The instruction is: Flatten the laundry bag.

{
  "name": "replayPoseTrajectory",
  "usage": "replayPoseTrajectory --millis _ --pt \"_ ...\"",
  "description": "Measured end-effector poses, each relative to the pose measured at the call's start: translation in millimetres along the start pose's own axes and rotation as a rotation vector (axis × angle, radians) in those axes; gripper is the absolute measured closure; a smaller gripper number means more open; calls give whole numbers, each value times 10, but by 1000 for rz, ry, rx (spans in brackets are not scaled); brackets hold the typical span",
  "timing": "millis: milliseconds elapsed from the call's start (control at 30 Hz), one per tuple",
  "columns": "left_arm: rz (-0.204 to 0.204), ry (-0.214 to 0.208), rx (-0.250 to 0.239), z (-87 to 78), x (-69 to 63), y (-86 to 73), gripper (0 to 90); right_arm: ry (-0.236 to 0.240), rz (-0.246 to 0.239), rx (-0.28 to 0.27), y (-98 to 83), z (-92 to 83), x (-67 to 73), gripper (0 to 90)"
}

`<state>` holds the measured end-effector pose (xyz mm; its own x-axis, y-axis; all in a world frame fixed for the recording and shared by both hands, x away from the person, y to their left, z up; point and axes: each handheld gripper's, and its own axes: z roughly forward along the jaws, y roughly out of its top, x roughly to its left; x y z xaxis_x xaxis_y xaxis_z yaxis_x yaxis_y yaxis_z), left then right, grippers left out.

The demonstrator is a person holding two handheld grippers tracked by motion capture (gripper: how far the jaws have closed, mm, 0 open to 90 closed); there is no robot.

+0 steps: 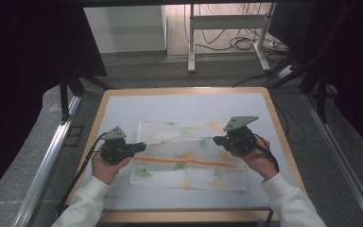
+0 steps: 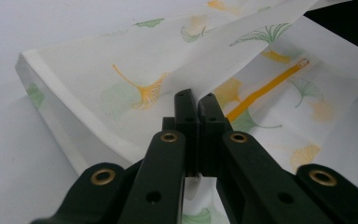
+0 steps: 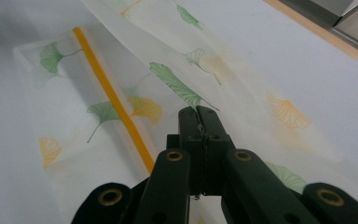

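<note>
High view, cloth (image 1: 189,156) lengthwise left-right (stripe too)

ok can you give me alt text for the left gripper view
The left gripper, its two black jaws shut on the edge of a thin white cloth printed with green and orange ginkgo leaves, holds that edge raised off a pale grey table mat. Beneath the raised layer, an orange stripe runs across the cloth.

high view: looked forward and down over my tabletop (image 1: 123,198) from above | my tool views: sat close, looking along black jaws | shared: leaf-printed cloth (image 1: 189,177) with orange stripe (image 1: 184,162)
</note>
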<state>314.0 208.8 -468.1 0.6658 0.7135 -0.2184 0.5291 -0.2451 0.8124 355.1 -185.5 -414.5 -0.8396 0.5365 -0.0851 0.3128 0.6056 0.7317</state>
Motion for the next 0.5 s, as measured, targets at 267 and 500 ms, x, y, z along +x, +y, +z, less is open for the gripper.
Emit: replayPoseTrajectory --millis 267,500 --pt "-13 13 -5 49 42 62 897 -26 3 -2 31 55 -74 888" --pt "-18 16 -5 75 61 90 897 -33 8 -8 30 86 -119 888"
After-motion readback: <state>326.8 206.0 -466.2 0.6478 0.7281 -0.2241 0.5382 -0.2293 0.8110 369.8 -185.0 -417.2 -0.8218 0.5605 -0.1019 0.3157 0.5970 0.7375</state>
